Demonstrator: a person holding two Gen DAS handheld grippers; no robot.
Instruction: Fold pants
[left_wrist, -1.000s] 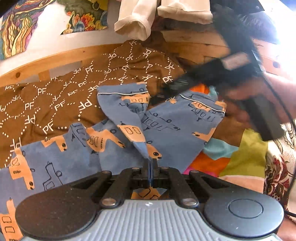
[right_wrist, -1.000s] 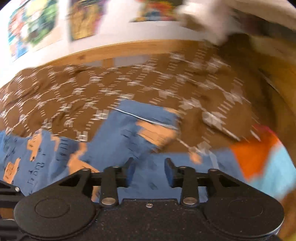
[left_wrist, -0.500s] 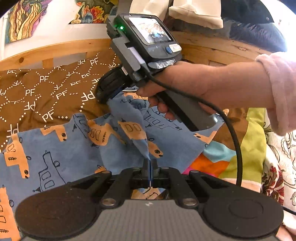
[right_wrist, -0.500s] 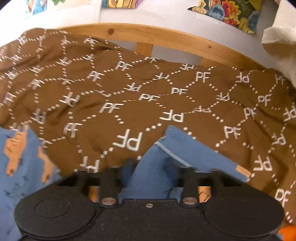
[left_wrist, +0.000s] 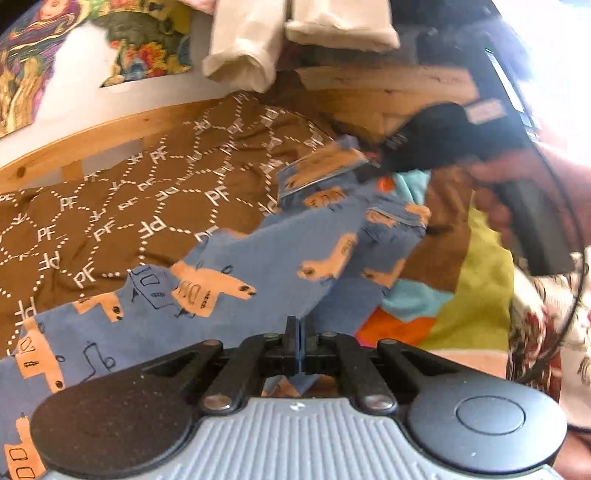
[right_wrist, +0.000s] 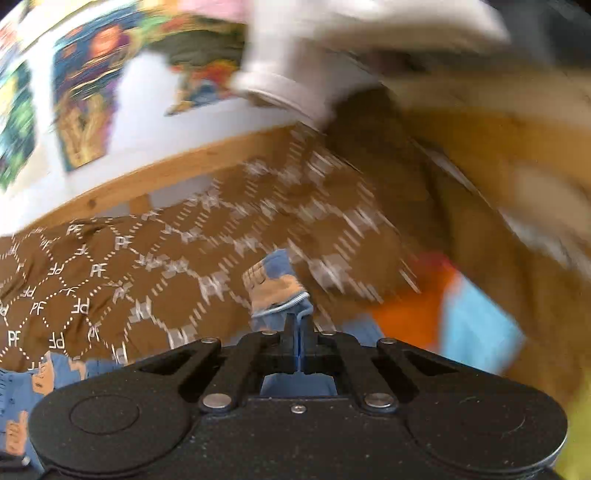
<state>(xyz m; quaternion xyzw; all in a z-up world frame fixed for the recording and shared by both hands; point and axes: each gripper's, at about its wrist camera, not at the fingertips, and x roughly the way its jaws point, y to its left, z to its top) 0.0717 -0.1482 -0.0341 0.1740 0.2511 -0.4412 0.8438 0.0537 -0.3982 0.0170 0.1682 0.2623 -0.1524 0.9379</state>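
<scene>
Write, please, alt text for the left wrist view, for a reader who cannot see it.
The left gripper is shut on a fold of the blue pants with an orange print, which stretch across a brown bedspread. At upper right, blurred, the right gripper holds the far end of the pants near a wooden bed frame.

Warm daylight fills both views, and glare whitens the top right corner of the left wrist view. The right wrist view is heavily motion-smeared, sharpest on its own gripper (right_wrist: 296, 328); in the left view the other gripper (left_wrist: 373, 168) is blurred. Fisheye distortion bows the wooden bed rail (left_wrist: 92, 136) and darkens the corners.
</scene>
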